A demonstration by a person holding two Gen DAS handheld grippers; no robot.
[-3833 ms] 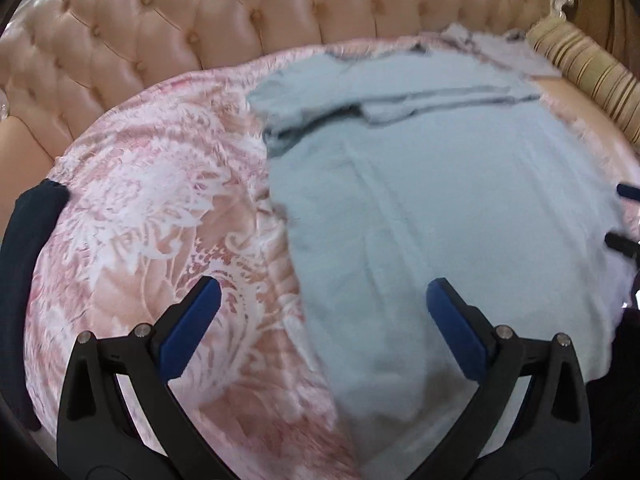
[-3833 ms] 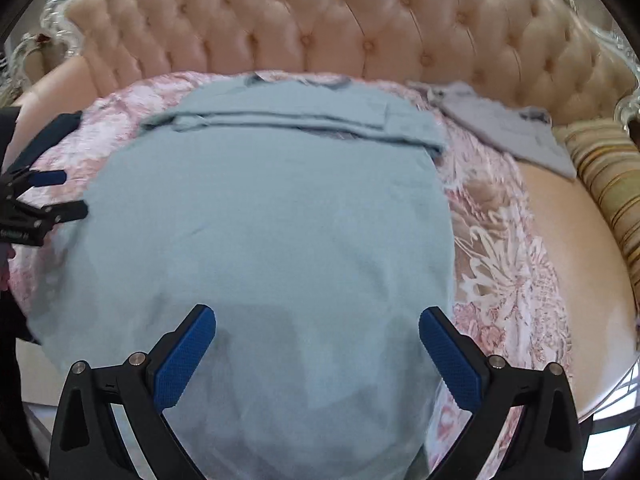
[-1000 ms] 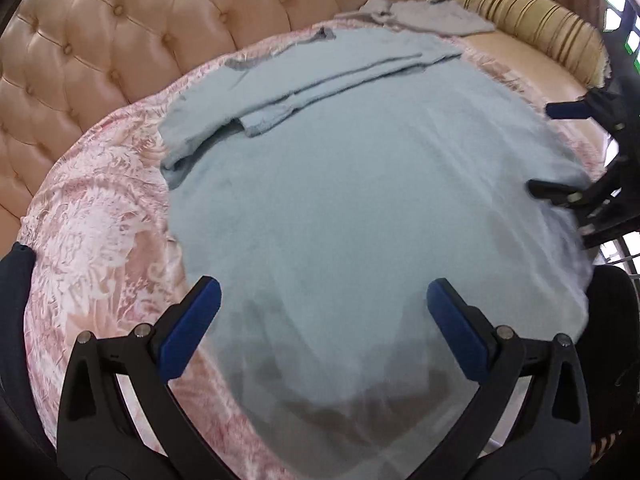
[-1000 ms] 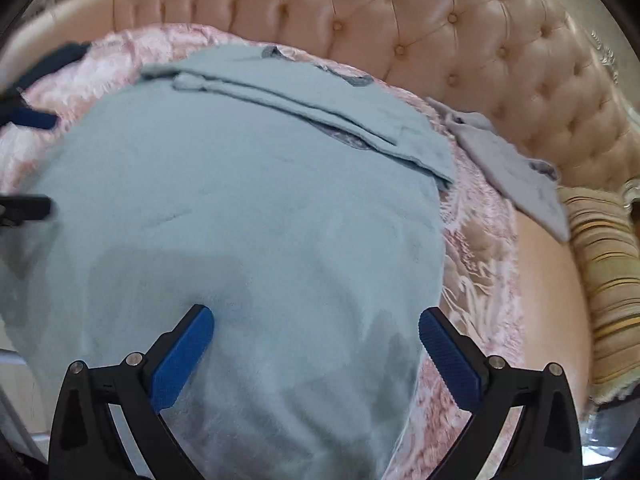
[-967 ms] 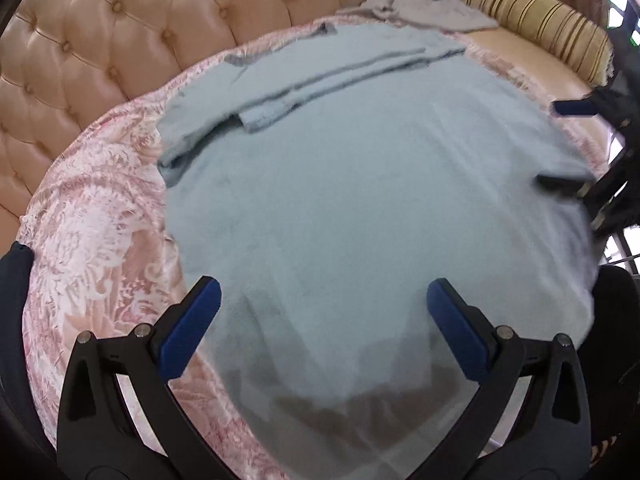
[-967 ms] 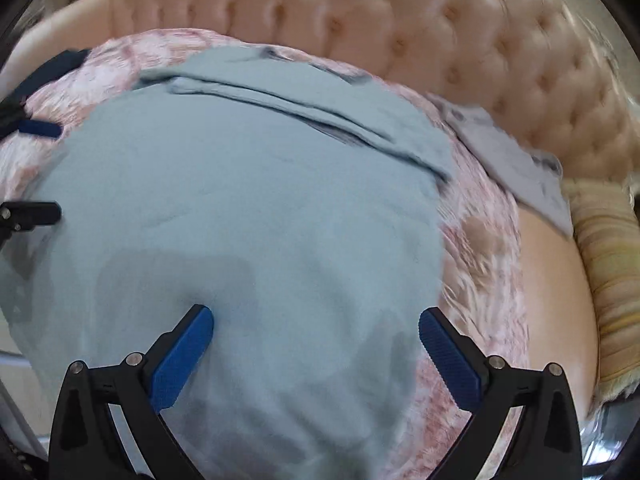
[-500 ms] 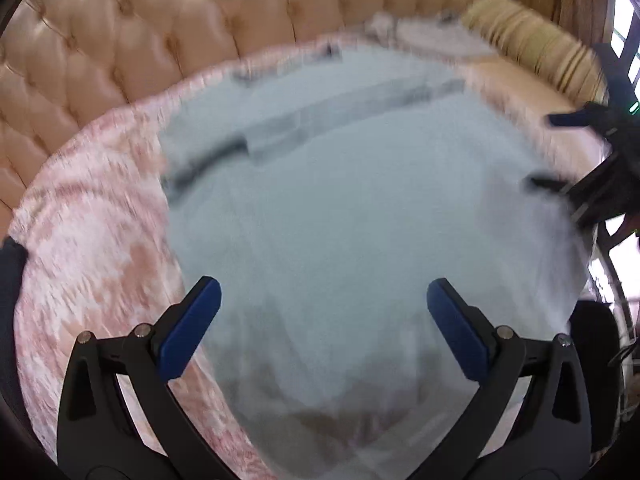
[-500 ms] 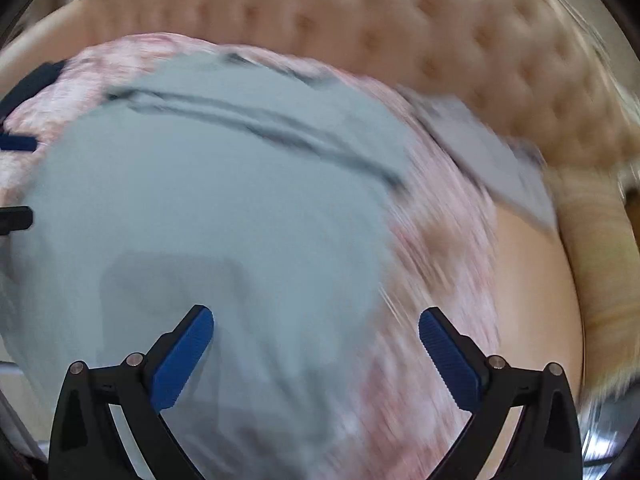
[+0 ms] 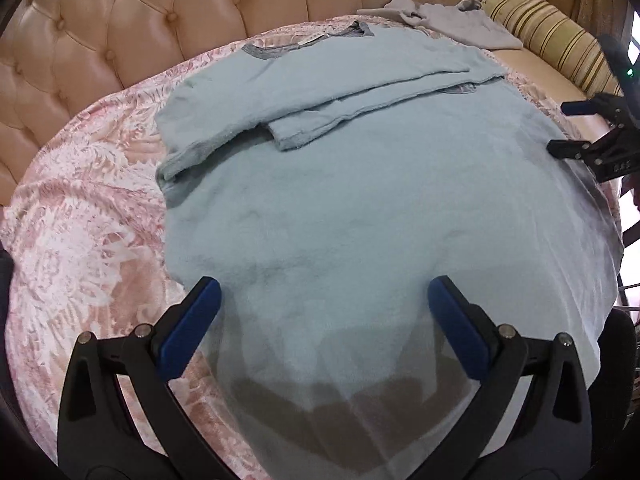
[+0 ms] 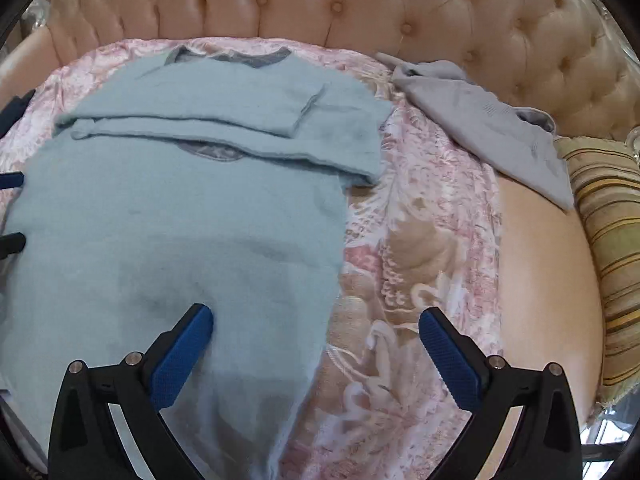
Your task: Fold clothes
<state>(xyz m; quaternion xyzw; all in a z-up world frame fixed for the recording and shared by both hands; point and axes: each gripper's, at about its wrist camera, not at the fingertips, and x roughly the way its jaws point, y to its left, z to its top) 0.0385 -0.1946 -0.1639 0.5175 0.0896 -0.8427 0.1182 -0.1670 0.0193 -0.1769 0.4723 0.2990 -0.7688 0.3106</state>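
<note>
A pale blue knitted sweater (image 10: 180, 208) lies flat on a sofa, sleeves folded across. Left gripper (image 9: 324, 312) and right gripper (image 10: 316, 336) hover with jaws spread; the body is unfolded.

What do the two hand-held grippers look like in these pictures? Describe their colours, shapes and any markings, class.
Both look alike. The left gripper has two black plastic fingers with triangular cut-outs and small silver screws, each tipped with a textured blue pad. The right gripper is built the same way. Seen from the side in the left wrist view, it carries small pale lettering, too small to read. No cables or sleeves show.
</note>
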